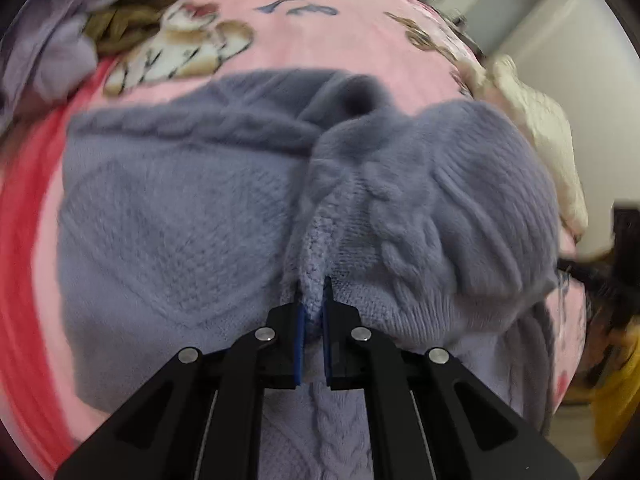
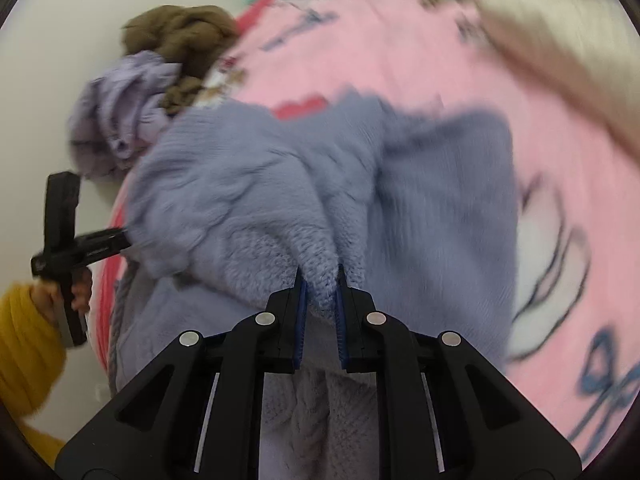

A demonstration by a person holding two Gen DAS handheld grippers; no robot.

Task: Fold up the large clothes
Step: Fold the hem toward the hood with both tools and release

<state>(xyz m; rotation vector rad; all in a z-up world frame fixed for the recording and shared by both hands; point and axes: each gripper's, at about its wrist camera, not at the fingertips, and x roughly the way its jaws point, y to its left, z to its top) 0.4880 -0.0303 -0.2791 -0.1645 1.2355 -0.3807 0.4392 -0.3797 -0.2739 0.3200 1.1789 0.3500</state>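
Sweater (image 1: 192, 216) is the big thing: a soft, grey-purple knit one with rope-like braids in the wool. It lies on a pink blanket (image 1: 288, 36) that has cartoon pictures and blue writing on it. The sweater covers most of the middle of the blanket, and part of it is lifted and bunched up toward the two claws. In the right wrist view the picture is smeared, most of all on the far side.

At the far edge of the blanket sits a brown knit bundle (image 2: 180, 36), and right beside it, touching it, a pale purple crumpled cloth (image 2: 120, 116). A cream-white garment (image 1: 536, 136) lies at the other edge.

The left gripper (image 1: 313, 304) points steeply down at the sweater. Its blue pads (image 1: 301, 320) are pressed tight on a ridge of the knit, so it is pinching the sweater. In the right wrist view this same claw shows from the side, off to the left, held by a hand (image 2: 76, 292) in a yellow sleeve (image 2: 24, 340); its front end goes into the edge of the sweater.

The right gripper (image 2: 320, 292) also tips steeply down. It too is squeezed onto a fold of the sweater, with wool poking up between the pads.
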